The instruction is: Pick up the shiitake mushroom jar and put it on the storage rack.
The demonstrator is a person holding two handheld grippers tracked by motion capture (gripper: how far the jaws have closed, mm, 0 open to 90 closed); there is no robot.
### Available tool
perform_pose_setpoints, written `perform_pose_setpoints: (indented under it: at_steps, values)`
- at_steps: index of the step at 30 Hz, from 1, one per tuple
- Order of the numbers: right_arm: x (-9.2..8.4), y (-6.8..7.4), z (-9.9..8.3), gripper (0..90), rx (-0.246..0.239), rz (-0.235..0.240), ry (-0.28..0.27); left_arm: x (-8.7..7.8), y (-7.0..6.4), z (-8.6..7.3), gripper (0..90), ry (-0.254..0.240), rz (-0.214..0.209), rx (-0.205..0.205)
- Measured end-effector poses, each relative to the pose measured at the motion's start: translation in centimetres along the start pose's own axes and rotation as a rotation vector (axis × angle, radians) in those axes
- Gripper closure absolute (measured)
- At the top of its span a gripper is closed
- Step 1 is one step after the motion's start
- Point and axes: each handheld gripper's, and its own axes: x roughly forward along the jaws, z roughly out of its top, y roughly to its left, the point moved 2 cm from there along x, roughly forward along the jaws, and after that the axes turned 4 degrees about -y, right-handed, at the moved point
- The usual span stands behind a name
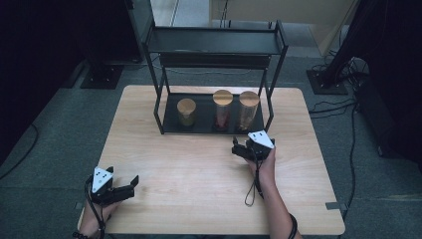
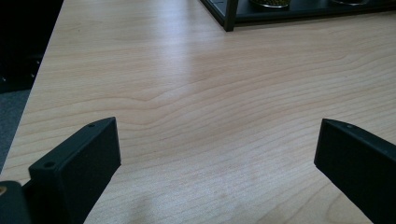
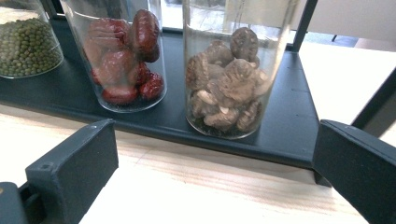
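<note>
**A:** ok, high view first. What's on the table?

**B:** A black rack (image 1: 214,74) stands at the far side of the wooden table (image 1: 199,164), with three cork-lidded jars in a row on its bottom shelf. The right gripper (image 1: 239,147) sits just in front of the rightmost one, the mushroom jar (image 1: 249,110), not touching it. The left gripper (image 1: 130,185) hangs low near the front left corner, well apart from everything.

**A:** left gripper view?

**B:** Jaws spread wide, nothing between them, just bare tabletop. A rack leg (image 2: 230,16) pokes in at the top.

**A:** and the right gripper view?

**B:** Jaws wide apart here too, holding nothing. The mushroom jar (image 3: 231,70) stands upright near the shelf's front edge, right between the jaws' line of sight. Beside it are a jar of red dates (image 3: 123,56) and, further left, a jar of green beans (image 3: 25,42).
</note>
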Motion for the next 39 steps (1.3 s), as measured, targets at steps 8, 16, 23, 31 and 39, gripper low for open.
perform_pose_setpoints:
  at_steps: [8, 16, 23, 31, 39]
  values:
    - [-0.9, -0.5, -0.3, 0.0, -0.011, 0.001, 0.001, 0.0, 0.0, 0.0, 0.4, 0.001, 0.005, 0.011]
    - [-1.8, -1.1, -0.6, 0.0, -0.018, -0.003, -0.005, 0.0, -0.1, 0.0, 0.5, 0.004, 0.006, 0.011]
    - [-2.7, -1.8, -1.0, 0.0, -0.024, -0.009, -0.005, 0.0, -0.1, 0.0, 0.4, 0.003, 0.012, 0.014]
    - [-3.8, -2.6, -1.3, 0.0, -0.033, -0.016, -0.002, 0.0, -0.1, 0.0, 0.5, 0.004, 0.016, 0.013]
    - [-5.0, -3.7, -1.8, 0.1, -0.032, -0.028, 0.0, 0.0, -0.2, 0.0, 0.4, 0.009, 0.016, 0.015]
